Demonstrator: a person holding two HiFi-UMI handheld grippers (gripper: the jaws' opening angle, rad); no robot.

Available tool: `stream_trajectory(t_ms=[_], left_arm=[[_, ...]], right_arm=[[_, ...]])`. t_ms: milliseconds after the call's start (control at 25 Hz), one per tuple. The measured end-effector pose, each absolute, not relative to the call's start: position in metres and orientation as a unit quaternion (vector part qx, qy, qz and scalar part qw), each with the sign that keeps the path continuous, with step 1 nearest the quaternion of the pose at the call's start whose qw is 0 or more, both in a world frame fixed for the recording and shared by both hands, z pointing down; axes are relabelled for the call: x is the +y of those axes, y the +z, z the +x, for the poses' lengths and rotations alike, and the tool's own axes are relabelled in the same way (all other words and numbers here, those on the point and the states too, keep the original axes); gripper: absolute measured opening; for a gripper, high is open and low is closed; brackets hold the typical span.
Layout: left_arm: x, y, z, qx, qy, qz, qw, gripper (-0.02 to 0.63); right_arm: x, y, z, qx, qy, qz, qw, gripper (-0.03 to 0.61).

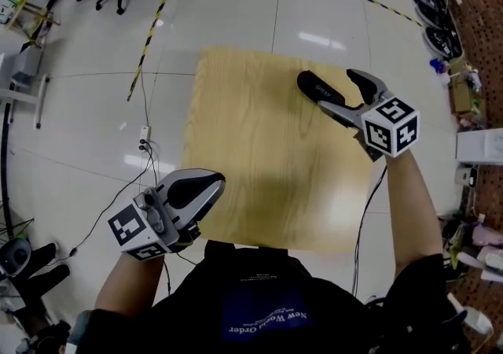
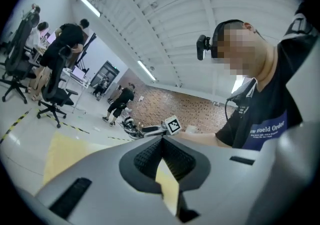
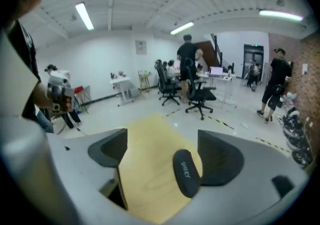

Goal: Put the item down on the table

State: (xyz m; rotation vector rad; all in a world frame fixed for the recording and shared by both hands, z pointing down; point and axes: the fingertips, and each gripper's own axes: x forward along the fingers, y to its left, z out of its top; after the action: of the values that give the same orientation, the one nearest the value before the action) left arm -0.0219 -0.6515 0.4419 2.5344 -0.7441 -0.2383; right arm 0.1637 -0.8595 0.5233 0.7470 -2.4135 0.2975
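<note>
**A:** Since the jaws of the right gripper (image 3: 160, 158) stand spread wide, would you say the black case (image 1: 317, 89) is already let go?

**B:** I'd judge so. In the head view the case lies flat on the wooden surface (image 1: 259, 164), in the upper right part of it, close to the far edge. In the right gripper view it sits between the two jaws, nearer the one on the right of the frame. Neither pad seems to press on it, though I can't tell whether that near pad brushes it.

**A:** Why keep the jaws around it, then?

**B:** Probably because the case has only just been set down. With the jaws that wide, the gripper can draw back without dragging the case along.

**A:** And the left gripper (image 1: 195, 189)?

**B:** It hangs at the lower left of the head view, off the near corner of the surface and well apart from the case. Its jaws are pressed together at the tips with nothing between them. It looks parked out of the way, since one gripper is enough here.
</note>
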Motion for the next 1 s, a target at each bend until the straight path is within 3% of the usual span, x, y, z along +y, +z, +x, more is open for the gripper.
stream_trajectory(t_ms=[80, 160, 320, 600, 1000], left_arm=[[-0.649, 0.419, -0.029, -0.283, -0.094, 0.927, 0.227, -0.008], [-0.644, 0.396, -0.034, -0.287, -0.093, 0.932, 0.199, -0.008], [-0.627, 0.354, -0.032, -0.277, -0.089, 0.944, 0.155, -0.008], [-0.583, 0.320, -0.026, -0.262, -0.098, 0.953, 0.119, -0.008], [-0.554, 0.328, -0.019, -0.261, -0.089, 0.953, 0.123, -0.008]], right_arm=[[-0.828, 0.464, 0.163, -0.927, 0.106, 0.278, 0.227, 0.420], [-0.797, 0.409, 0.165, -0.941, 0.083, 0.287, 0.162, 0.256], [-0.724, 0.339, 0.175, -0.946, 0.058, 0.312, 0.069, 0.000], [-0.617, 0.334, 0.164, -0.947, 0.067, 0.311, 0.032, -0.011], [-0.576, 0.352, 0.169, -0.939, 0.124, 0.319, -0.005, -0.012]])
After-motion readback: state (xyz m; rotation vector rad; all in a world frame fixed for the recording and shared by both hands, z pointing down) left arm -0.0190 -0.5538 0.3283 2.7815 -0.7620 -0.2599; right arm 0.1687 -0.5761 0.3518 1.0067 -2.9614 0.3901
